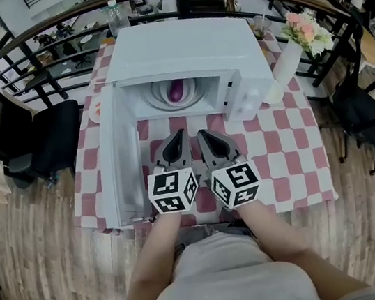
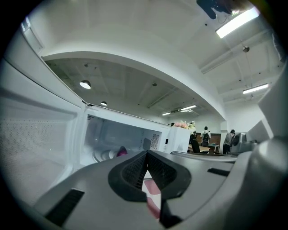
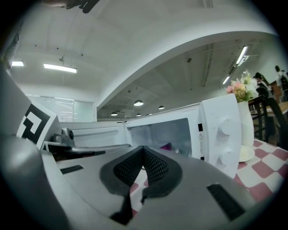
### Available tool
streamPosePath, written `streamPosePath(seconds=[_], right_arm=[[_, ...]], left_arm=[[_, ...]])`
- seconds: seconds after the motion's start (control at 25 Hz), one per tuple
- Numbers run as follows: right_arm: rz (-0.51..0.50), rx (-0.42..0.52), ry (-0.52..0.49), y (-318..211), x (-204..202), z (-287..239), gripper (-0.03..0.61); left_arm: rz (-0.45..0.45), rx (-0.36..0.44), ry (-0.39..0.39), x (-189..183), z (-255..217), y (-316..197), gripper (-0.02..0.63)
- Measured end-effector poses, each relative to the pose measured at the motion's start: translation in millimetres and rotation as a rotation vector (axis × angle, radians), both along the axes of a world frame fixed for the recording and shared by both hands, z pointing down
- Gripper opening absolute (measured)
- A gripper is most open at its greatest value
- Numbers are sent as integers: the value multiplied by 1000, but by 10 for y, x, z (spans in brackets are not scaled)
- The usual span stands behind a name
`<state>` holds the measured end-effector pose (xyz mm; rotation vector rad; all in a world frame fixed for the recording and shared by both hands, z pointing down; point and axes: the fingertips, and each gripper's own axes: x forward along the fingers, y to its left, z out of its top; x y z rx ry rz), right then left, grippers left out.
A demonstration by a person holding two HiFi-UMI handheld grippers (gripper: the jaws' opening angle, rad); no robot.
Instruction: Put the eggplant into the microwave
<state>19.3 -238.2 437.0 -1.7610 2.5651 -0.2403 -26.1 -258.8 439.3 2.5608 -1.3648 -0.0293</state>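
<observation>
A white microwave (image 1: 186,50) stands on the checkered table with its door (image 1: 116,164) swung open to the left. The purple eggplant (image 1: 175,91) lies on the round plate inside the cavity; it also shows in the left gripper view (image 2: 121,152) and the right gripper view (image 3: 166,146). Both grippers rest side by side in front of the opening, pointing level at it. My left gripper (image 1: 178,139) is shut and empty, its pads meeting at the tip (image 2: 146,155). My right gripper (image 1: 203,136) is shut and empty too (image 3: 143,150).
A white vase of flowers (image 1: 297,40) stands right of the microwave, near its control panel (image 1: 250,97). A bottle (image 1: 115,16) sits behind it. A black chair (image 1: 37,138) is left of the table, railings and other tables with people beyond.
</observation>
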Motion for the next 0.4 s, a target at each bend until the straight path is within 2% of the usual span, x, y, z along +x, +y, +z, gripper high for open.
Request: streamPosePath(seconds=[0.4], right_arm=[[-1,35,34,116,-36,-63,23]], left_arm=[[25,30,-31,61,-42,89,5]])
